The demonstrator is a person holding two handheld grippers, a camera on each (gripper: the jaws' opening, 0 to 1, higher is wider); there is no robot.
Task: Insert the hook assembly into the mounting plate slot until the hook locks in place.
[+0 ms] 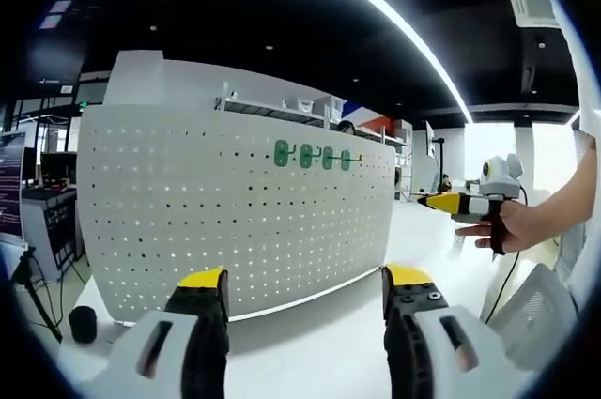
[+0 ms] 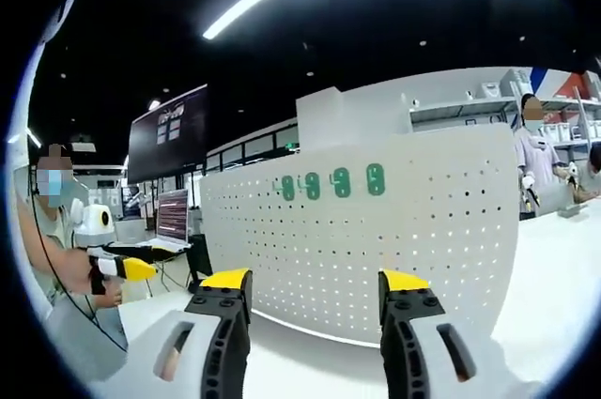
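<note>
On the white pegboard [image 1: 235, 221], four green hooks [image 1: 315, 156]; left gripper [image 1: 305, 300] and right gripper [image 2: 315, 300], fingers wide, empty

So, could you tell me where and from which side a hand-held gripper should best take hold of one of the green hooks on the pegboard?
Judging from both views, take an end green hook by its narrow sides, coming straight at the front face of the upright white pegboard. The four hang close together in a row, so an end one leaves a free side for one jaw. Finer shape is too small to tell.
</note>
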